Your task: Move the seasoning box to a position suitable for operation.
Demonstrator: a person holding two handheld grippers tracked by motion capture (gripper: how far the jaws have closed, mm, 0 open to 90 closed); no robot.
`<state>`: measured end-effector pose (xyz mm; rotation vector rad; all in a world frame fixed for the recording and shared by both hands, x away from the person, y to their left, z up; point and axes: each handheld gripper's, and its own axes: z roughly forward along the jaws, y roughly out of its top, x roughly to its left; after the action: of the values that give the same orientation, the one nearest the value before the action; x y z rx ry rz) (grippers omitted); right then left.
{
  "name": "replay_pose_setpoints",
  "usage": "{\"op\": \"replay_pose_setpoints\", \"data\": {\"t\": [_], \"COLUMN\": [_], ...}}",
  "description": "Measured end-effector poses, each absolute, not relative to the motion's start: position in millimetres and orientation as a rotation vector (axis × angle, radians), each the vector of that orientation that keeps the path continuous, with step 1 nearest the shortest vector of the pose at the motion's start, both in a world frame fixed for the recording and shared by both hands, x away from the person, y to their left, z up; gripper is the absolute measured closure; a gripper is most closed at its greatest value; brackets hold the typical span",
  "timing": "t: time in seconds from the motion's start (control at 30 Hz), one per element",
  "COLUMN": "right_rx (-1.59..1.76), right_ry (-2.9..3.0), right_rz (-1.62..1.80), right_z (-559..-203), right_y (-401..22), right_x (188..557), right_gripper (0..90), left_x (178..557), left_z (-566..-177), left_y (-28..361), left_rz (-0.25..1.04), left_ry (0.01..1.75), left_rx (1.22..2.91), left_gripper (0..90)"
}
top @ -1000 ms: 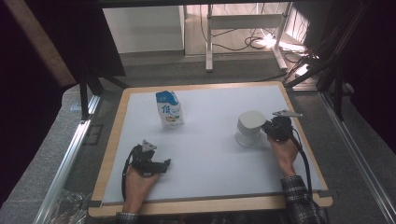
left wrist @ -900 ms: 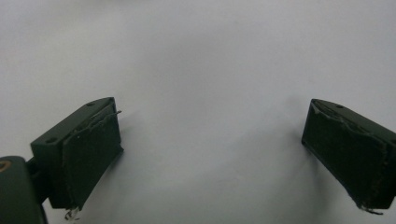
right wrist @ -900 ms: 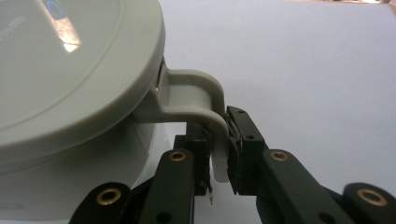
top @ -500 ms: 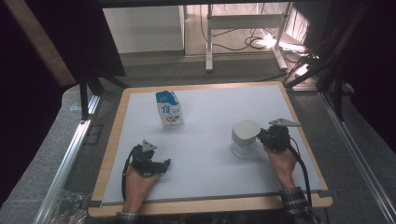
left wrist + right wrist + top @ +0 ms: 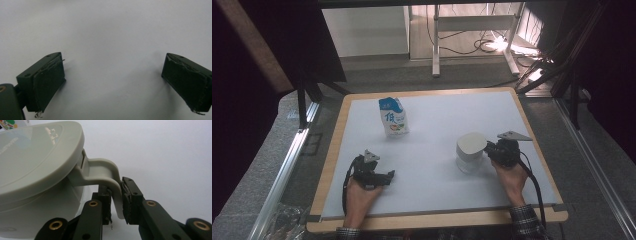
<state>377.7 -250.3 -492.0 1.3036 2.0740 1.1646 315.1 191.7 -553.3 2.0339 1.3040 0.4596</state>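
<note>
Jaws wide apart on the left gripper [image 5: 388, 175], jaws pinched on the jug's handle on the right gripper [image 5: 115, 201].

Left to right across the white table [image 5: 432, 190]: the left gripper lies low near the front edge in a person's left hand [image 5: 360, 196], with nothing but bare table between its pads. Farther back stands a blue and white carton [image 5: 393, 116], upright and well apart from both grippers. To the right sits the pale grey jug [image 5: 470, 151] with its lid on. Its curved handle [image 5: 110, 173] points at the right gripper, whose two black pads squeeze the handle from both sides. The person's right hand [image 5: 512, 177] holds that gripper just beside the jug.
</note>
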Motion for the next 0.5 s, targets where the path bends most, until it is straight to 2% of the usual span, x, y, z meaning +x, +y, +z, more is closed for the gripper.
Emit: {"op": "replay_pose_setpoints", "data": {"t": [0.5], "right_rx": [1.279], "right_ry": [2.076], "right_rz": [1.218], "right_z": [-499.1], "right_y": [-255.8], "right_x": [368.2], "right_gripper": [77.0], "left_x": [315.1], "left_z": [-553.3], "left_y": [191.7], "left_rz": [0.46], "left_ry": [1.304], "left_rx": [2.034], "left_gripper": [4.2]}}
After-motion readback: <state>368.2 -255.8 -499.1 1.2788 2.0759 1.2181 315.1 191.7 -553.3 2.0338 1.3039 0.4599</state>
